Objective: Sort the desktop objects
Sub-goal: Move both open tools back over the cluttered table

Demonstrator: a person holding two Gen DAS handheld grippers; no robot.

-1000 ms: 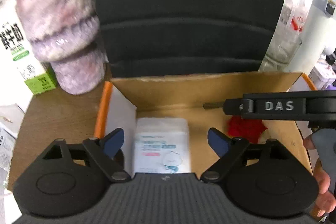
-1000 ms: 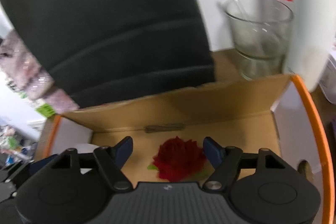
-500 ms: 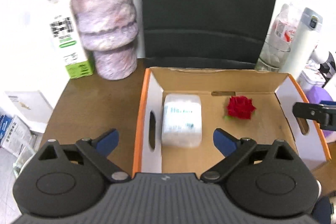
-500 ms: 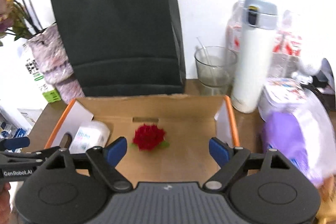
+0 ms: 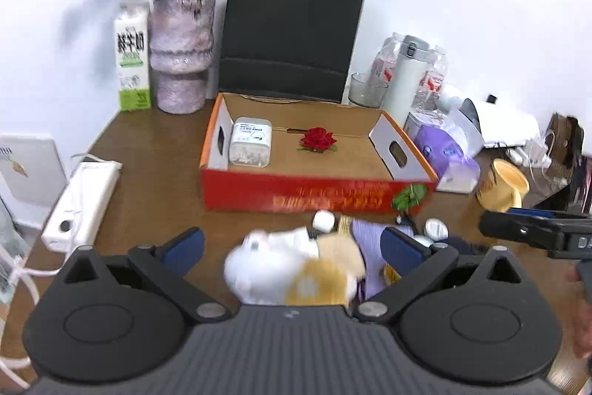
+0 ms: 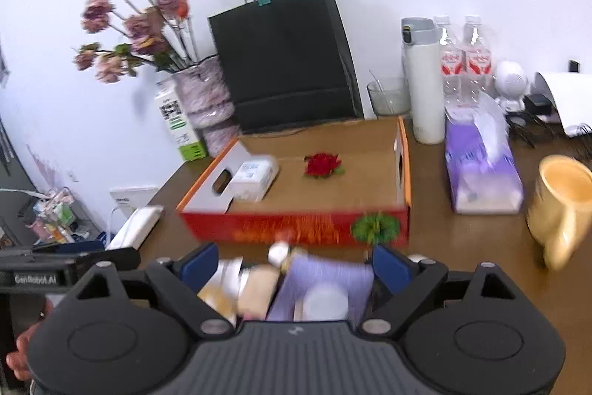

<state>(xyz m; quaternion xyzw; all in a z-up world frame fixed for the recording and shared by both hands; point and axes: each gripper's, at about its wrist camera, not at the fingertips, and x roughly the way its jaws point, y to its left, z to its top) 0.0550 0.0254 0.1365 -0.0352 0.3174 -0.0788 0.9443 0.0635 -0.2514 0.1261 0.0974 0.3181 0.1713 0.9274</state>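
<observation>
Two things already lie in the cardboard box (image 5: 314, 180), which sits toward the back of the table (image 5: 155, 180): a white wipes pack (image 5: 251, 142) against its left wall and a red rose (image 5: 317, 139) near the middle of its back wall. Left of the box, at the table's left edge, lies a white power strip (image 5: 83, 195); a milk carton (image 5: 132, 56) and a vase (image 5: 181, 54) stand at the back left corner.

Just in front of the box's red front wall, at the table's near edge, is a blurred heap of small unsorted objects (image 5: 325, 261): a white-and-yellow soft thing, a purple item, some small round pieces. I cannot tell them apart for certain.

Over that heap hovers the left gripper (image 5: 292, 247), jaws spread wide and empty. Beside it the right gripper (image 6: 296, 263) is likewise wide open, with nothing between its fingers.

Right of the box lie a purple tissue pack (image 6: 481, 169) and a yellow mug (image 6: 562, 206) near the right edge.

By my reading, the step in hand is reaching for the next piece to sort. The next move calls for lowering one gripper onto a single item, closing on it alone, then carrying it over the front wall into the box's free right half.
</observation>
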